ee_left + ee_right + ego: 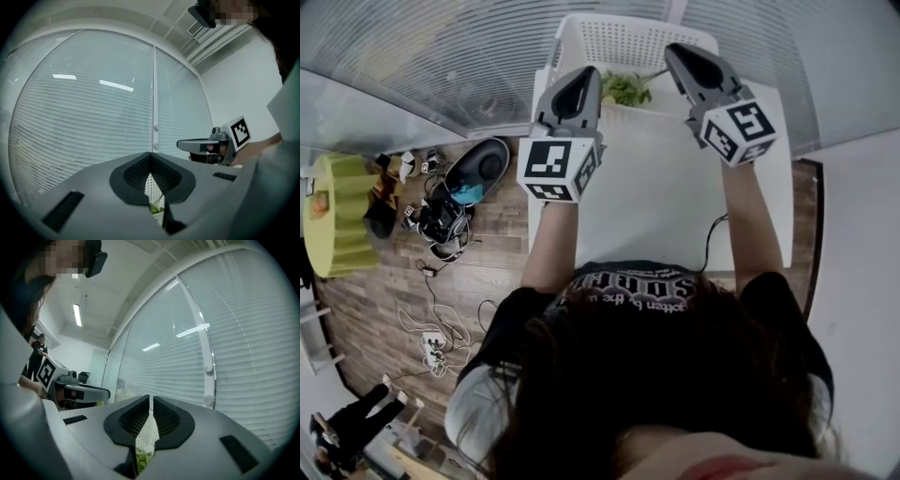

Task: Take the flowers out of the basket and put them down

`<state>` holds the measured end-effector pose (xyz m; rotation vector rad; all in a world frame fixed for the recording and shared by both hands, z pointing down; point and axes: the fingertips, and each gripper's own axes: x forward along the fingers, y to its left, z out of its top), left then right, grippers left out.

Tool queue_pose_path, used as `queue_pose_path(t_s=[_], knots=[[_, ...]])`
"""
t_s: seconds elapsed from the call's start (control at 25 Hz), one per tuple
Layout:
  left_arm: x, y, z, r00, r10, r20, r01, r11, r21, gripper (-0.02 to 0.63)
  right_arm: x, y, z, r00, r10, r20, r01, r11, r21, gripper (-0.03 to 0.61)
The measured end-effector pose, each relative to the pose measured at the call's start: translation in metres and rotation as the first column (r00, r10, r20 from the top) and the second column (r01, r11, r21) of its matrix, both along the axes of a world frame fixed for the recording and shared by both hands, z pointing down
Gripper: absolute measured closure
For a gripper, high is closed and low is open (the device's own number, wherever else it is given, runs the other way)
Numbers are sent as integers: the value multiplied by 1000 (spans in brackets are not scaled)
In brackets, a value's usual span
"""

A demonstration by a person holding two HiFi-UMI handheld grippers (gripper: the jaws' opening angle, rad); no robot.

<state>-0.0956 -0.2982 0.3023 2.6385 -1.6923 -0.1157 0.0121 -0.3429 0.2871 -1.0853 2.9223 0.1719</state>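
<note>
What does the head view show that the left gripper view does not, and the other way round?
Only the head view shows the table, the cluttered floor and the left gripper from above, by the basket. Only the left gripper view shows the ceiling and that gripper's jaws meeting at their tips. Both show the right gripper, the blinds, and the basket with green flowers in it; the left gripper view gives only a sliver of those two below the tips.
</note>
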Motion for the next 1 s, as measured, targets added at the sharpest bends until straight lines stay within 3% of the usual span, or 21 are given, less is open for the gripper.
queue_pose_path(t_s=[0.24,0.56,0.6,0.68,0.8,1.0], knots=[[-4,-4,5,1000,10,8,-10,1000,-9,612,-21,-17,9,987,-129,-92,131,991,14,546],[-4,-11,14,1000,9,13,-9,1000,-23,612,-26,-41,38,945,-272,-179,274,962,-12,545],[-4,-12,15,1000,11,15,-11,1000,-23,612,-28,-45,42,940,-287,-186,288,957,-23,536],[-4,-13,16,1000,15,20,-15,1000,-27,612,-36,-50,50,927,-317,-201,314,948,-51,427],[-5,-13,19,1000,17,21,-16,999,-37,612,-50,-52,65,894,-374,-247,361,927,-98,383],[-4,-18,21,1000,23,17,-22,999,-40,612,-78,-53,99,804,-485,-344,452,875,-176,337]])
